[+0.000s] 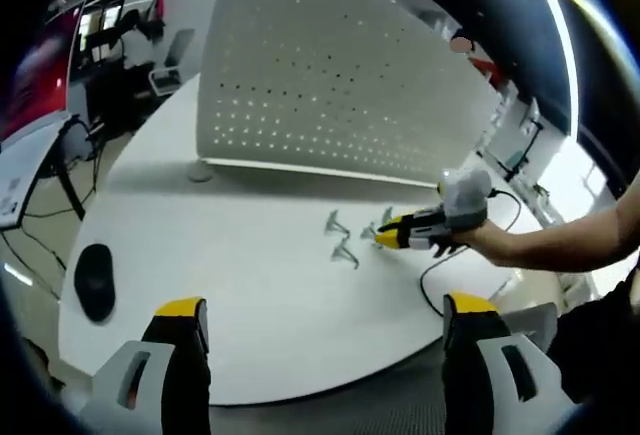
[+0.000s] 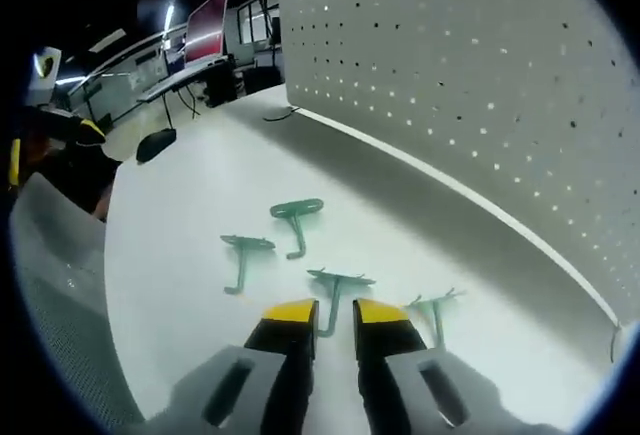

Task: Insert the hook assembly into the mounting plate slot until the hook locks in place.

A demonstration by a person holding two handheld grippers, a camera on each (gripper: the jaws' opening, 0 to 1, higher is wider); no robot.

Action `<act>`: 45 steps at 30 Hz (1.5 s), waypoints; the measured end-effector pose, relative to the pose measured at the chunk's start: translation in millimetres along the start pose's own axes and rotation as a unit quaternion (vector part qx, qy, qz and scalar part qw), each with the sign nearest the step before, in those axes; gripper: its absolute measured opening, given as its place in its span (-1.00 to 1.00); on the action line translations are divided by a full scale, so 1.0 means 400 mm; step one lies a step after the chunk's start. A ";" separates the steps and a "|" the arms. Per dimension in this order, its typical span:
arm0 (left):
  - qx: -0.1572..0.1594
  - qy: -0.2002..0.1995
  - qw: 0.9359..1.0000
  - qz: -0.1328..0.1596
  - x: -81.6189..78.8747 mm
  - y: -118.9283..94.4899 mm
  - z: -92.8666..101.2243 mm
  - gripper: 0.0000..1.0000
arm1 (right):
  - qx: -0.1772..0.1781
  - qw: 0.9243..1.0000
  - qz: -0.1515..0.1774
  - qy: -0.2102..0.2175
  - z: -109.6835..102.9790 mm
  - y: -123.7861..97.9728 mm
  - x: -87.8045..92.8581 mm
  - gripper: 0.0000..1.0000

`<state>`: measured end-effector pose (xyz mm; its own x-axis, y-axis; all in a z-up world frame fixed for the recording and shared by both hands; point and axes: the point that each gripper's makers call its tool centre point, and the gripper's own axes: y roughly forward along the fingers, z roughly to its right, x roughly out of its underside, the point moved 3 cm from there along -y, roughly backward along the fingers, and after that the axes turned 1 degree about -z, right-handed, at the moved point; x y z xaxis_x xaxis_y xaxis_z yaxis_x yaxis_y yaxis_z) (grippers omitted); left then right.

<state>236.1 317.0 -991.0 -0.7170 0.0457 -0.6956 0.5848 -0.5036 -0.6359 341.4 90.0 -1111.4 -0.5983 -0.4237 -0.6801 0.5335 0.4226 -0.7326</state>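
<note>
Several green metal hooks lie on the white table (image 1: 230, 255) in front of an upright white pegboard (image 1: 330, 75) (image 2: 470, 75). My right gripper (image 2: 335, 313) hovers low over them, its yellow-tipped jaws a narrow gap apart. The stem of one hook (image 2: 338, 283) runs into that gap, not pinched. Other hooks (image 2: 297, 210) (image 2: 245, 247) (image 2: 435, 305) lie around it. In the left gripper view, a hand holds the right gripper (image 1: 385, 238) at the hooks (image 1: 347, 253). My left gripper (image 1: 325, 305) stays back over the table's near edge, jaws wide apart and holding nothing.
A black mouse (image 1: 93, 280) (image 2: 155, 143) lies near the table's left end. A black cable (image 1: 435, 280) loops on the table by the person's forearm. Desks, monitors and chairs stand beyond the table. A grey mesh chair (image 2: 60, 285) is close on the left.
</note>
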 end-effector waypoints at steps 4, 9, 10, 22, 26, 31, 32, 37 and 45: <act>-0.003 -0.005 1.000 0.004 0.001 -0.002 -0.005 0.98 | 0.003 1.000 -0.005 -0.008 -0.005 0.001 0.006 -0.88; -0.008 -0.013 1.000 0.006 0.004 -0.004 -0.009 0.98 | 0.010 1.000 -0.004 -0.011 0.004 -0.001 0.004 -0.98; -0.009 -0.014 1.000 0.006 0.005 -0.005 -0.010 0.98 | 0.009 1.000 -0.004 -0.013 0.003 -0.001 0.004 -0.98; -0.006 -0.009 1.000 0.012 -0.005 -0.009 0.005 0.98 | 0.032 0.998 0.016 0.046 0.013 -0.016 -0.007 -0.99; -0.005 -0.007 1.000 0.014 -0.009 -0.011 0.007 0.98 | 0.033 0.998 0.028 0.045 0.017 -0.040 -0.031 -1.00; -0.001 -0.002 1.000 0.017 -0.020 -0.009 0.015 0.98 | 0.039 0.996 0.052 0.064 0.042 -0.067 -0.071 -1.00; 0.000 0.001 1.000 0.017 -0.023 -0.009 0.017 0.98 | 0.039 0.995 0.054 0.068 0.044 -0.071 -0.076 -1.00; 0.005 0.009 1.000 0.019 -0.035 -0.010 0.025 0.97 | 0.041 0.992 0.078 0.087 0.056 -0.098 -0.112 -1.00; 0.011 0.023 0.999 0.030 -0.063 -0.009 0.029 0.97 | 0.017 0.982 0.117 0.144 0.056 -0.149 -0.179 -1.00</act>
<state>247.7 307.7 -967.1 -0.6621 0.0544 -0.7475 0.6179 -0.5247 -0.5855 365.8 77.3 -1019.6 -0.5985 -0.0719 -0.7979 0.6937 0.4517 -0.5610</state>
